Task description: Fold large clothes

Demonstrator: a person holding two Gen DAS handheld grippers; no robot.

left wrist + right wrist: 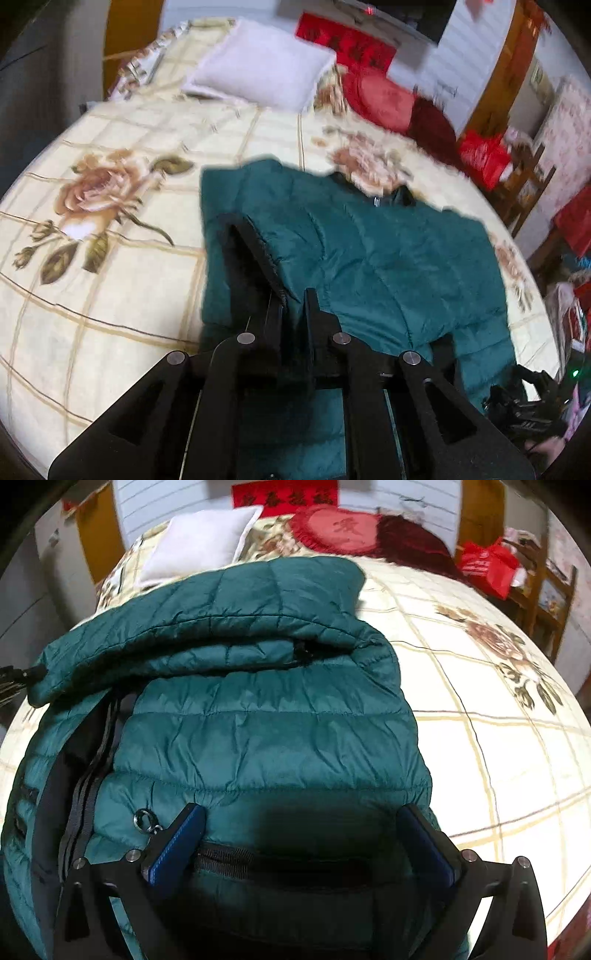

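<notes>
One sleeve folded across jacket (266, 716) on bed (498, 738) | left tongs (293, 302) clamped on sleeve cuff | right tongs (303, 827) apart over hem | body folds remain

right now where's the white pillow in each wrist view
Left wrist: white pillow lies top centre, on the bed beyond the green jacket.
Right wrist: white pillow sits upper left, behind the jacket.
Shared landmark: the round red cushion, to the pillow's right in both.
</notes>
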